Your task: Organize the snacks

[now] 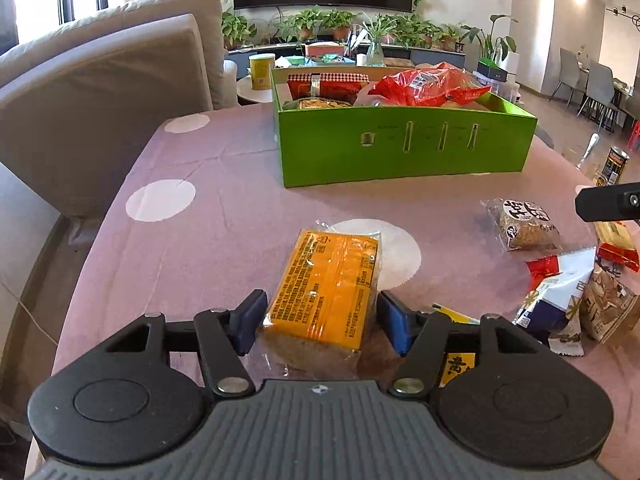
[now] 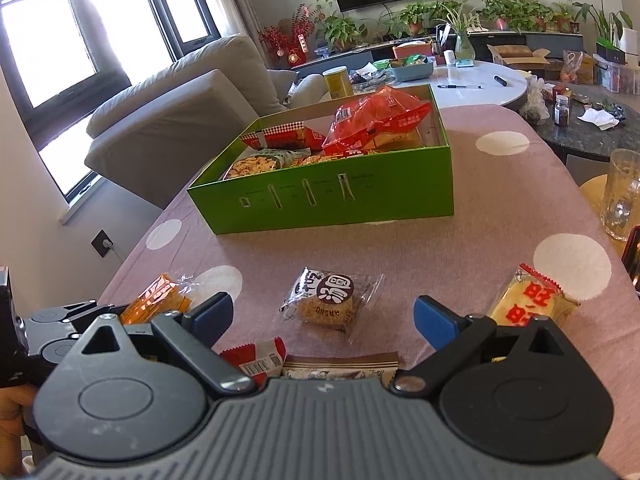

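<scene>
**A:** On the pink spotted tablecloth [image 1: 224, 216], the left gripper [image 1: 320, 322] is straddling the orange packet [image 1: 326, 284], one blue pad on each long side. The jaws are standing partly apart around it; I cannot tell whether the pads are pressing the wrapper or only sitting just beside it.

**B:** And the packet is lying flat, not lifted?

**A:** It looks to be resting on the cloth, its far end pointing toward twelve o'clock, where the green box [image 1: 404, 148] is waiting, already holding a red bag [image 1: 428, 86] and other packs.

**B:** What is the right gripper [image 2: 324, 316] doing?

**A:** It is hovering with its jaws wide apart and holding nothing. From its camera the round rice cake [image 2: 332, 300] is sitting between the pads but ahead of them, untouched, and a yellow cracker pack [image 2: 532, 300] is lying off at two o'clock.

**B:** So how should the left side be handling this?

**A:** I would say it should be closing evenly on the packet's middle, firm enough that the slippery film is not sliding, yet gentle enough that whatever is inside is not crushed. Then it should be lifting straight up before travelling toward twelve o'clock, clearing the box's near wall, and aiming for the free corner at about eleven o'clock, beside the red bag.
</scene>
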### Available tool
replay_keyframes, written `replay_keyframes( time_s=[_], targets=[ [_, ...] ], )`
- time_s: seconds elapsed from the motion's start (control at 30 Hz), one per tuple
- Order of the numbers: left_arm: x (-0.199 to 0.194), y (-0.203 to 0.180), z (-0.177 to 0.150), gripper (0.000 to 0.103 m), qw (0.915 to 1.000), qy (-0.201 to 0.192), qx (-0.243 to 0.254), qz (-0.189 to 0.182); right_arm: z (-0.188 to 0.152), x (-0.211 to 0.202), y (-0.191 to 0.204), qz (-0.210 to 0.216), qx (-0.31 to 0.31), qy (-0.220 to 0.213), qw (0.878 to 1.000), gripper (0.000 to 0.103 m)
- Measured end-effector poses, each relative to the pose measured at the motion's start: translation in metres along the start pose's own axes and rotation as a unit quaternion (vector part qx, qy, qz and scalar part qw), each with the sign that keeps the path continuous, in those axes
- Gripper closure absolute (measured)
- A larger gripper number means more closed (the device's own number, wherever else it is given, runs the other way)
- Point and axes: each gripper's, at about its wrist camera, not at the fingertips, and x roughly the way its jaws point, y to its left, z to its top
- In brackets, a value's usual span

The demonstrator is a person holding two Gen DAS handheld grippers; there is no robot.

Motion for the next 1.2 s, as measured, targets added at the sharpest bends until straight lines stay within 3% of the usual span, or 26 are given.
replay_keyframes(
  time_s=[0.2, 0.43, 0.5, 0.73, 1.1, 1.17, 1.2],
  targets=[
    [0.002, -0.004, 0.000, 0.045, 0.9997, -0.017, 0.014, 0.010, -0.001, 0.002, -0.001, -0.002, 0.000, 0.004, 1.000, 0.033],
    [0.004, -0.001, -0.001, 0.015, 0.9987, -0.025, 0.009, 0.044, -0.001, 0.004, -0.001, -0.002, 0.004, 0.008, 1.000, 0.033],
    [0.004, 0.000, -0.001, 0.011, 0.9980, -0.031, 0.013, 0.053, -0.002, 0.005, -0.001, -0.002, 0.004, 0.010, 1.000, 0.033],
    [0.008, -0.001, 0.001, 0.010, 0.9987, -0.024, 0.025, 0.037, -0.002, 0.010, 0.000, -0.003, 0.000, 0.018, 1.000, 0.033],
    [0.014, 0.009, 0.003, 0.010, 0.9996, -0.018, -0.021, 0.004, -0.002, 0.014, 0.006, -0.008, -0.007, 0.024, 1.000, 0.033],
    [0.014, 0.010, 0.003, 0.012, 0.9995, -0.020, -0.026, 0.003, -0.002, 0.014, 0.007, -0.008, -0.008, 0.025, 1.000, 0.033],
    [0.014, 0.010, 0.004, 0.019, 0.9994, -0.022, -0.028, 0.003, -0.002, 0.014, 0.007, -0.008, -0.009, 0.025, 1.000, 0.033]
  ],
)
